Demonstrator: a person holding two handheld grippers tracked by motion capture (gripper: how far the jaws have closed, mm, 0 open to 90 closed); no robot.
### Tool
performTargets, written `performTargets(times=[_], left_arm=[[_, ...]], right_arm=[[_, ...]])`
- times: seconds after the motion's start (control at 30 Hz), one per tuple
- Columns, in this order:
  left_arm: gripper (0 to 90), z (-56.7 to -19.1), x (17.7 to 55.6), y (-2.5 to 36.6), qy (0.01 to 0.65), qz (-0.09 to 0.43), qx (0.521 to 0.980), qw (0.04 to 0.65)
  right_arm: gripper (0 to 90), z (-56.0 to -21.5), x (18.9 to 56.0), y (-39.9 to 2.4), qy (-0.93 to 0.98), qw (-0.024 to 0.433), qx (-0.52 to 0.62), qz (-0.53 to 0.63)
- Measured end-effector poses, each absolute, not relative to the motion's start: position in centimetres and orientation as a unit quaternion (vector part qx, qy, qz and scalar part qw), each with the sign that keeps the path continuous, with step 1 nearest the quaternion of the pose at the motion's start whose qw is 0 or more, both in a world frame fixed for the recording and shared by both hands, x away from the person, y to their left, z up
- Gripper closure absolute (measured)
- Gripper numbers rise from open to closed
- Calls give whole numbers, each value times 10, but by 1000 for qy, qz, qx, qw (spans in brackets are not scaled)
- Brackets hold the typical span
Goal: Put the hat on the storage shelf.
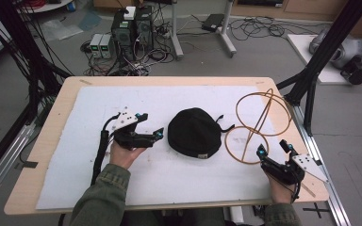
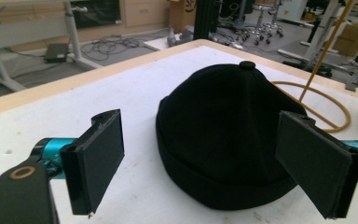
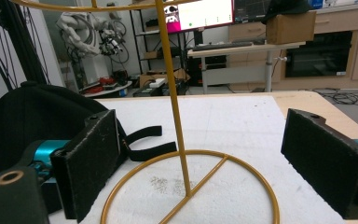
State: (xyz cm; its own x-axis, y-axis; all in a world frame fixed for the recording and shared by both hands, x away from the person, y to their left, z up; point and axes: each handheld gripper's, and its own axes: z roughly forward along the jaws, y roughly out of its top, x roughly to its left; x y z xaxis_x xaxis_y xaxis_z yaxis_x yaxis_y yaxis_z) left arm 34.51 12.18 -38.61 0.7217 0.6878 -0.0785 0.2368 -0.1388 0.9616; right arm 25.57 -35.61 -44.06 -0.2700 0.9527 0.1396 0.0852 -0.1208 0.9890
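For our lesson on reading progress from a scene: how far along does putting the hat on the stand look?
Nothing looks done: the black hat lies flat on the white mat, beside the gold stand, whose top ring is bare. In hand: the left tool is open and aimed at the hat, the right tool open before the stand's pole. Left, probably: gripping, lifting and placing the hat.

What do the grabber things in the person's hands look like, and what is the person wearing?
Each handheld gripper, left and right, is black with bright blue parts near the tips and a pale grey three-cornered plate on top. A black cable trails from each. The fingers are flat black rectangular foam-like pads. The person wears olive-green sleeves.
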Motion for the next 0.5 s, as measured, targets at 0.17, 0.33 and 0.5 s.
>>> performTargets(times=[0.17,0.33,0.5], left_arm=[[156,-389,352,108,306,186,741,568],[157,-392,357,98,306,186,751,555],[157,-396,363,93,311,176,752,553]], right_arm=[[105,-440,256,-355,546,370,473,584],[105,-440,258,-353,548,368,470,586],[105,-440,258,-352,548,366,471,586]])
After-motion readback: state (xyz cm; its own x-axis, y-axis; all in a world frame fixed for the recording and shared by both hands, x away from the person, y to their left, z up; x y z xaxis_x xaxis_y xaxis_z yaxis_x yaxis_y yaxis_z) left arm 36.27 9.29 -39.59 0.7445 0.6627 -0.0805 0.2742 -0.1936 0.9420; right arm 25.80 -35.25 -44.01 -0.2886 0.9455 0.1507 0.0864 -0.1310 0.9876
